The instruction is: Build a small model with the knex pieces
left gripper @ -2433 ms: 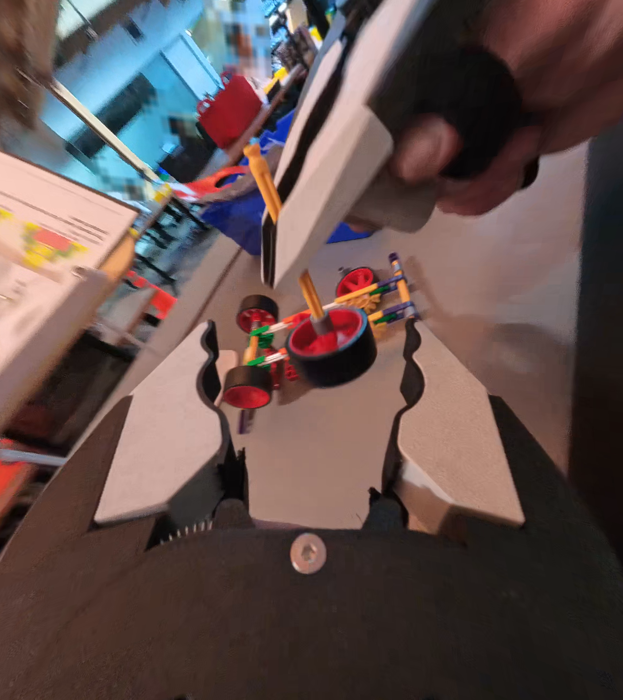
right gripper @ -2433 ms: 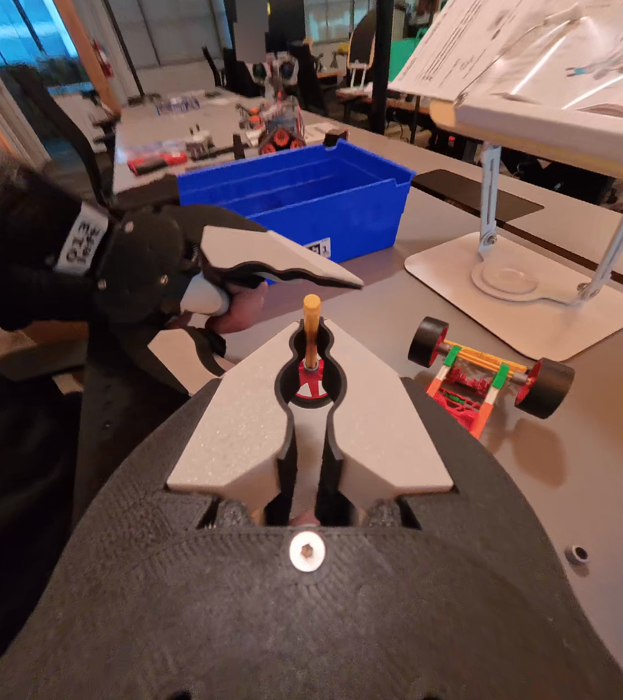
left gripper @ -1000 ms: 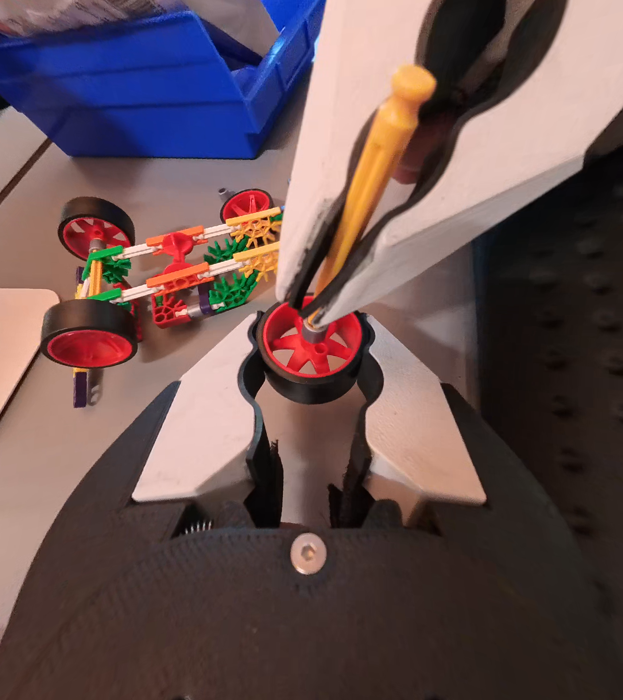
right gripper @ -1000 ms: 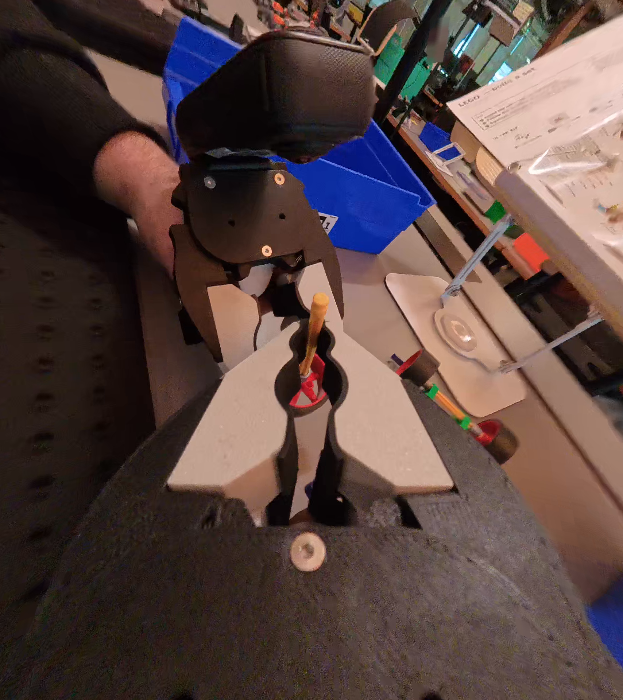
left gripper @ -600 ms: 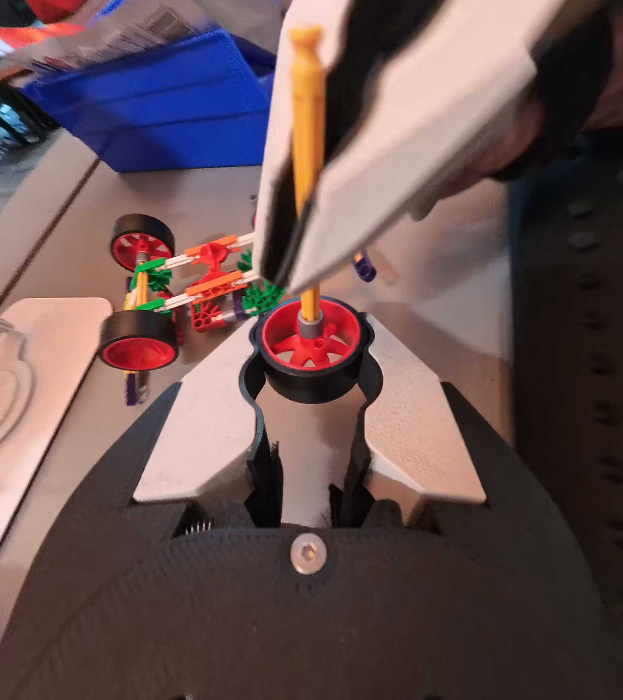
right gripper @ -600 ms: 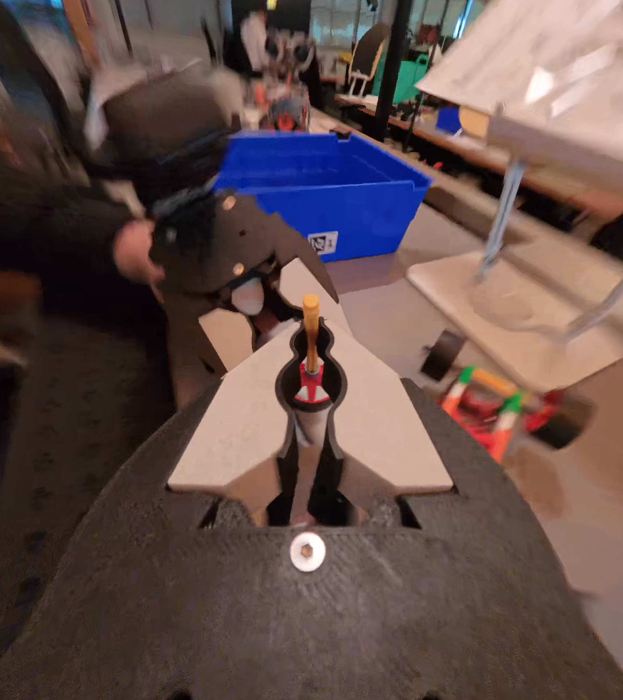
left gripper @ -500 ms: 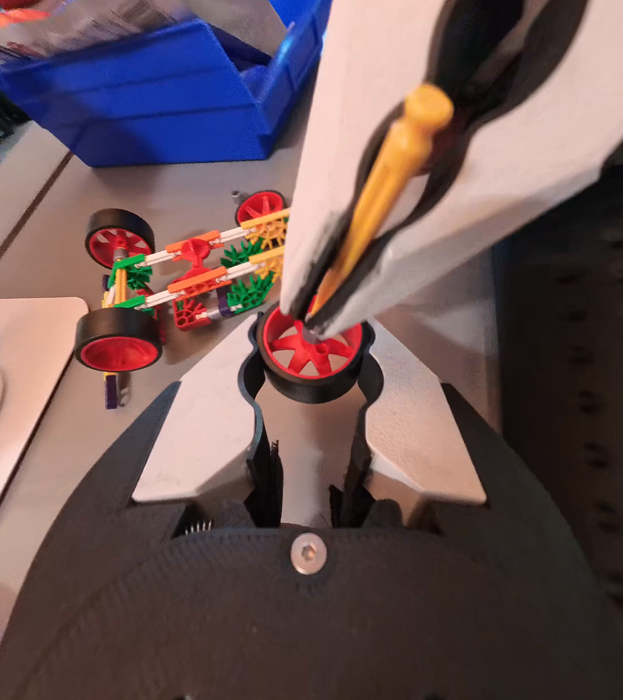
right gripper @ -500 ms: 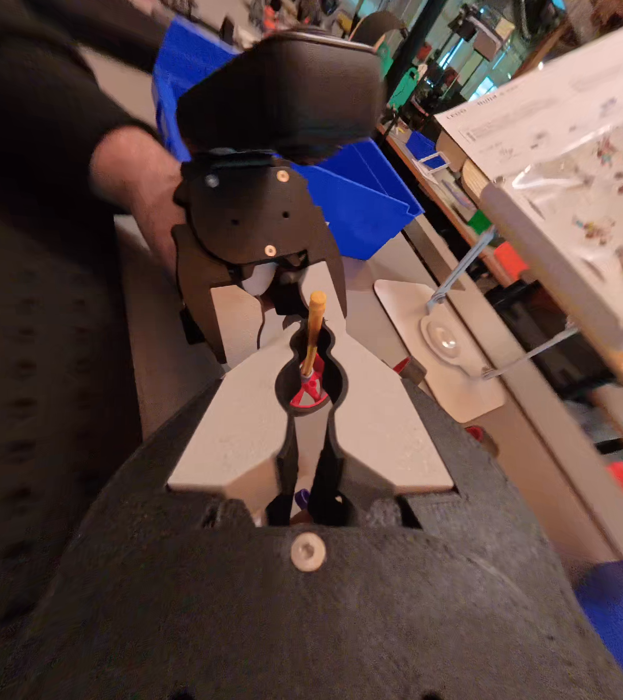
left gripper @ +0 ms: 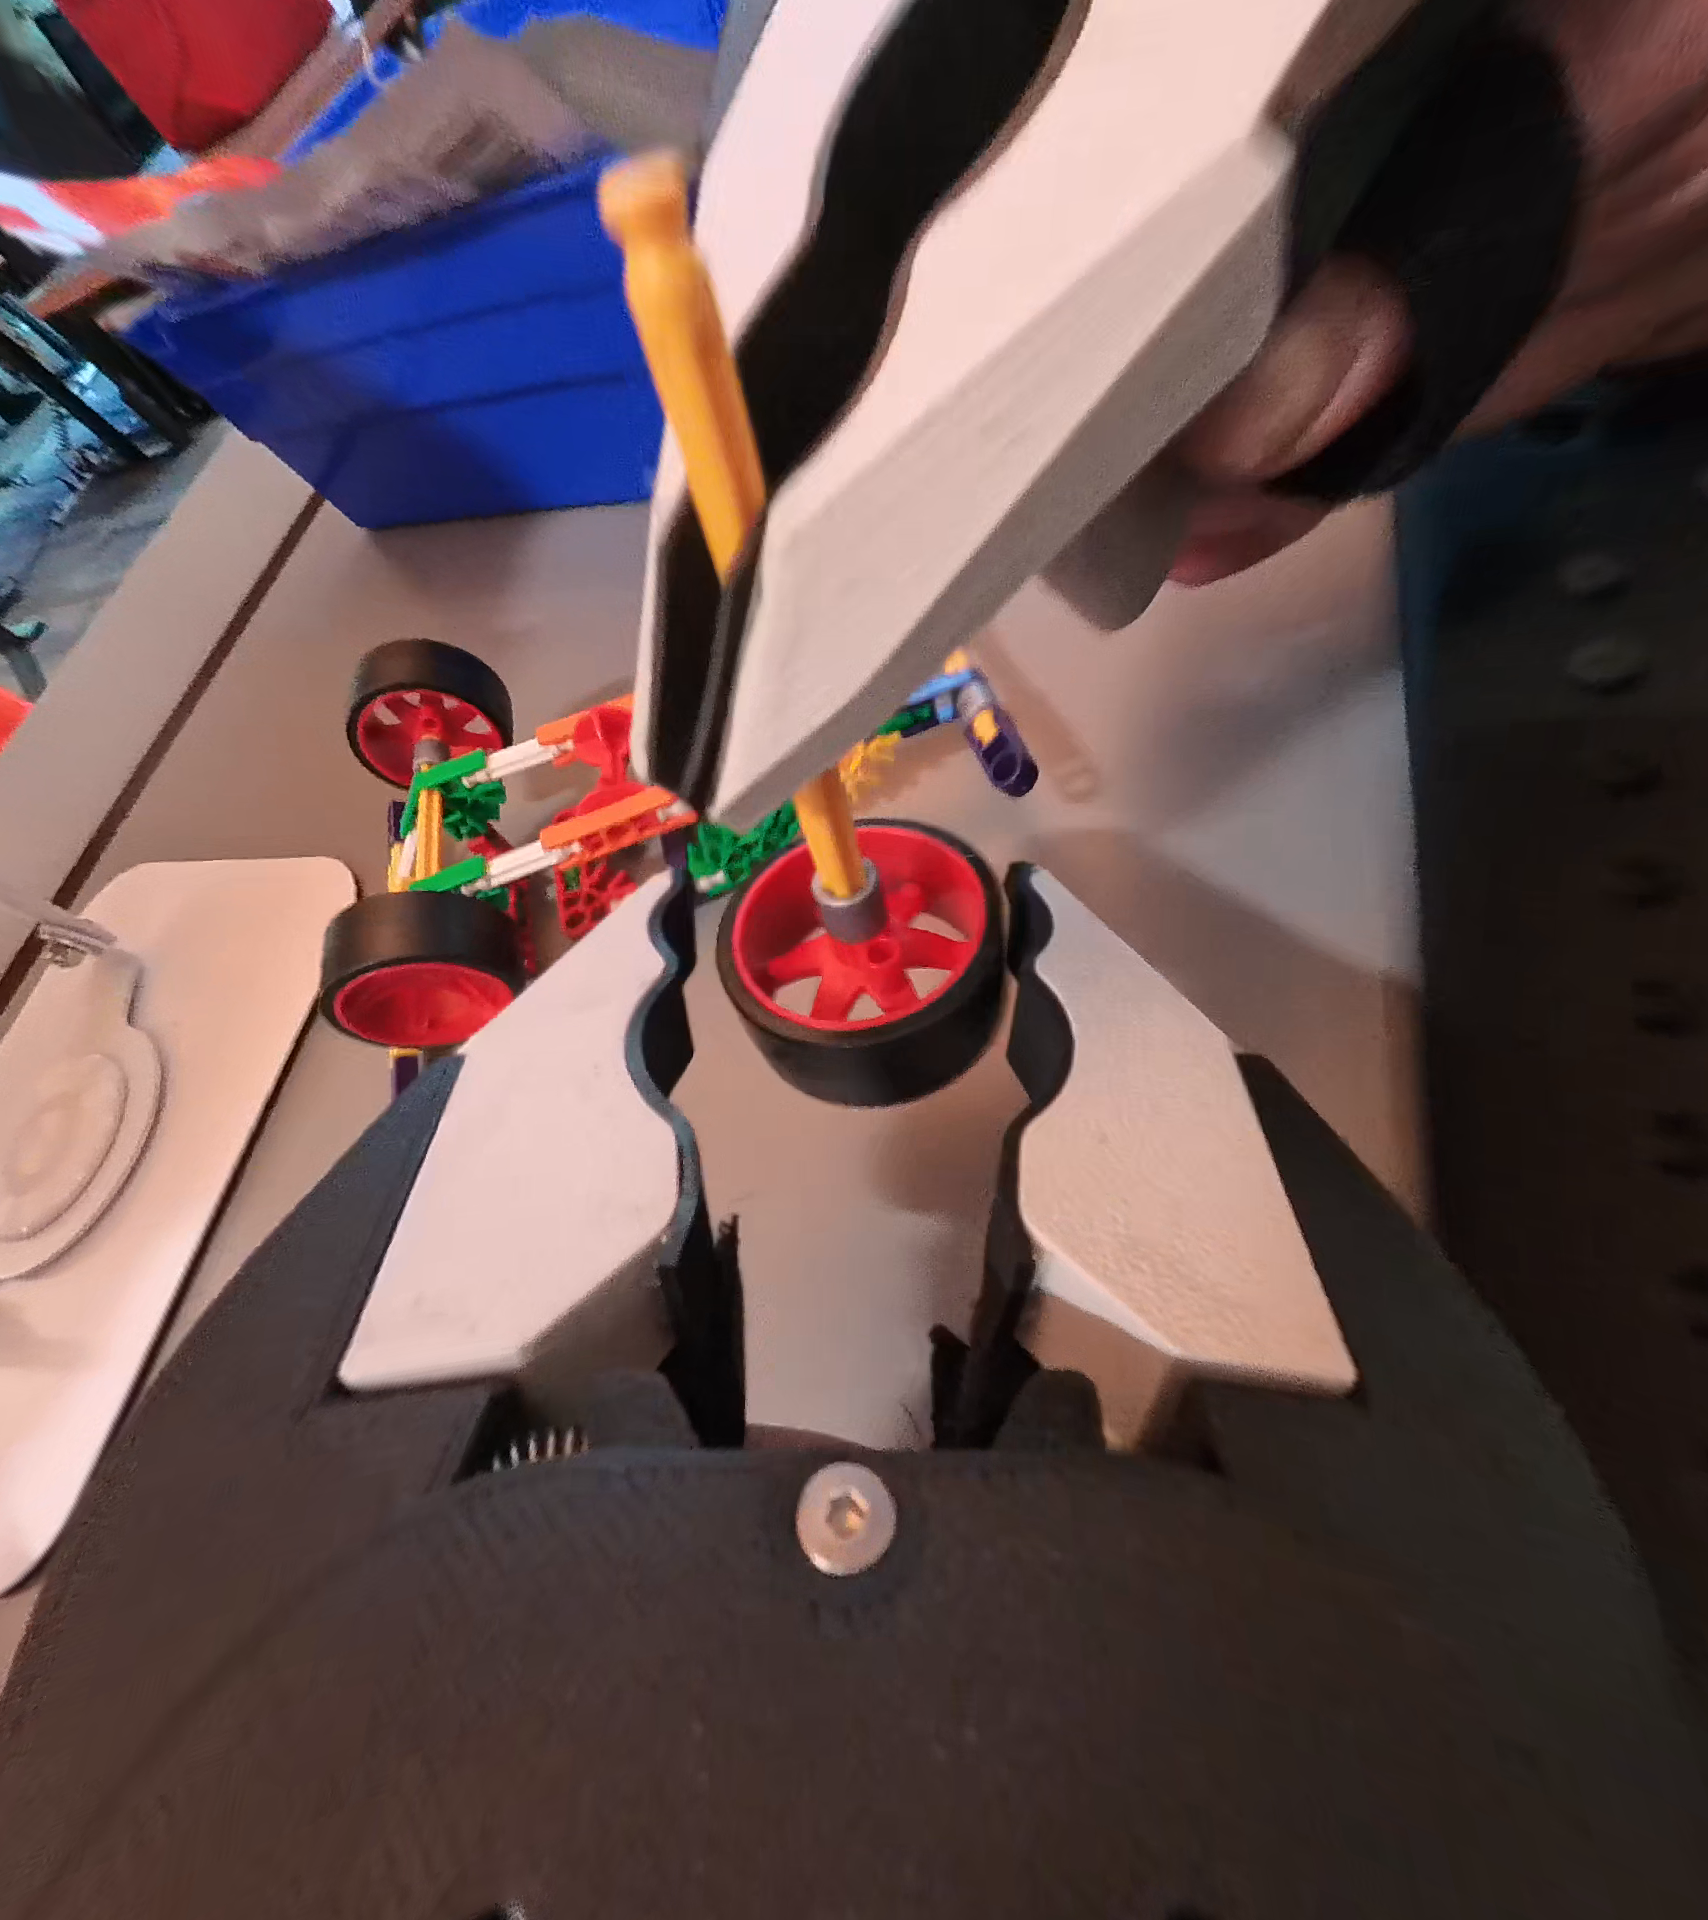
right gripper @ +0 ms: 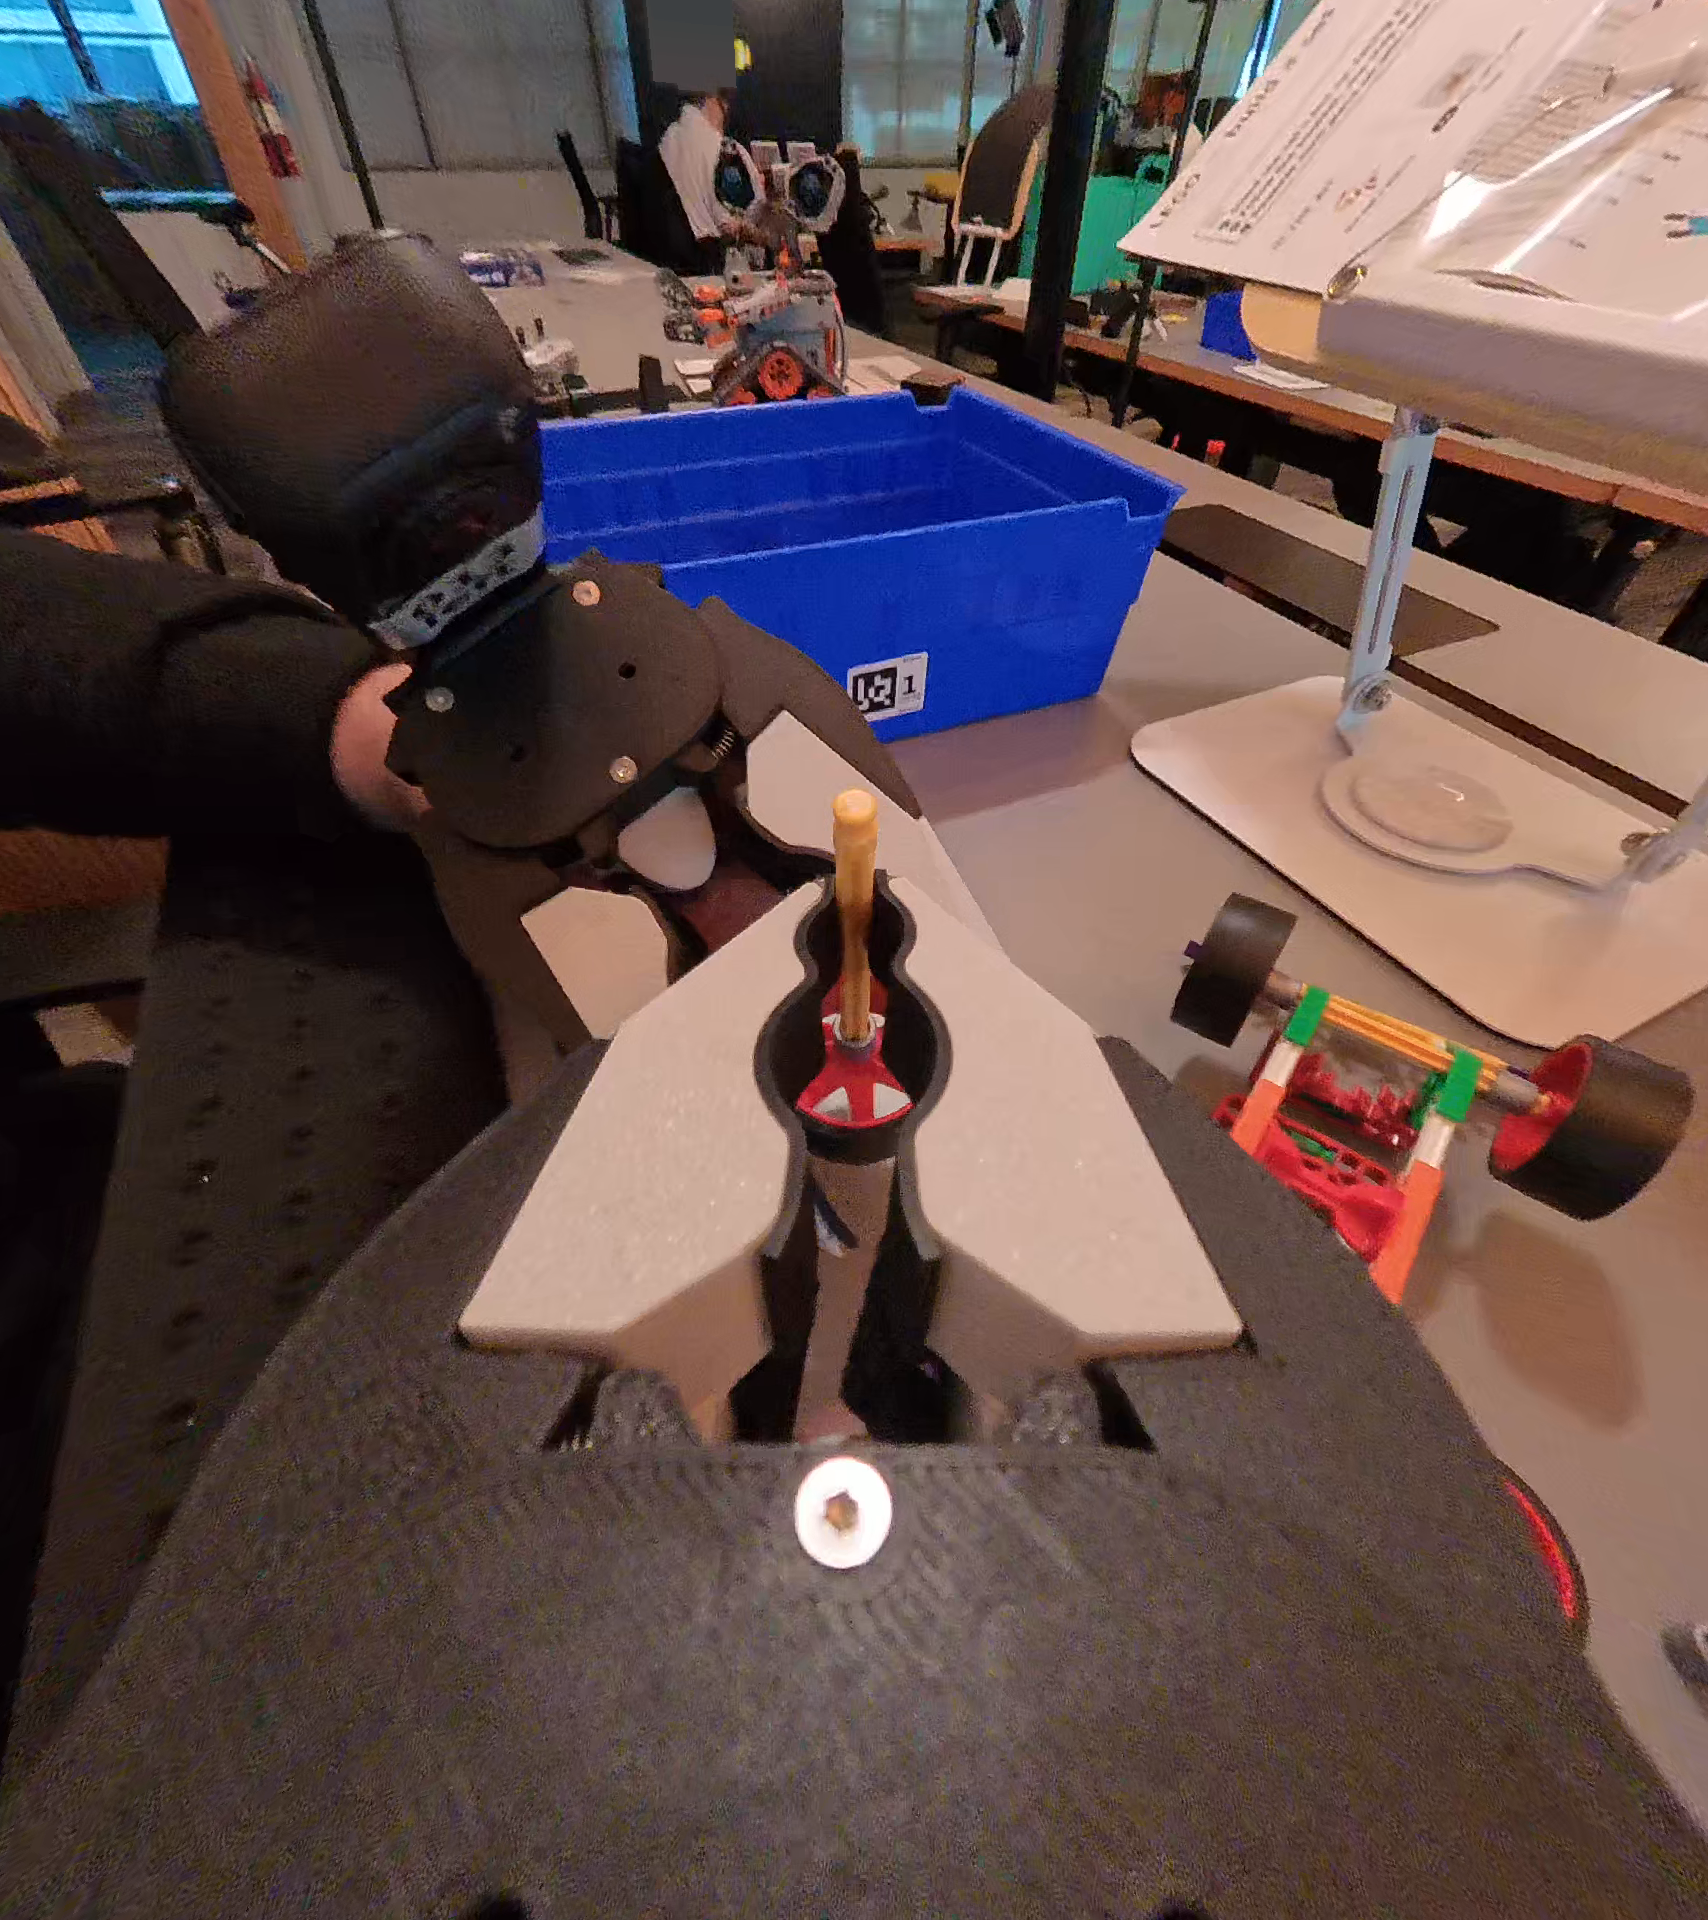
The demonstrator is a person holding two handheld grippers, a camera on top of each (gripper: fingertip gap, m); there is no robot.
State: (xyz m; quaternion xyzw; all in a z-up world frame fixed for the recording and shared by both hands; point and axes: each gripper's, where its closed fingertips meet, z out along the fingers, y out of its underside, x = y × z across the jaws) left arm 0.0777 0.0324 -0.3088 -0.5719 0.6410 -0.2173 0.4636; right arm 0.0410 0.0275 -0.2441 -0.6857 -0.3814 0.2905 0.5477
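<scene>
Your right claw (right gripper: 850, 935) is clenched on the yellow rod (left gripper: 694, 384), hiding its middle; its lower end sits in the hub of the loose wheel (left gripper: 860, 971). Your left claw (left gripper: 845, 914) has let go since half a second ago: its fingers now stand apart on either side of the wheel. One toy car frame (left gripper: 528, 821) lies on the tabletop (left gripper: 237, 665), two wheels visible, partly covered. One blue bin (right gripper: 860, 530) stands behind.
</scene>
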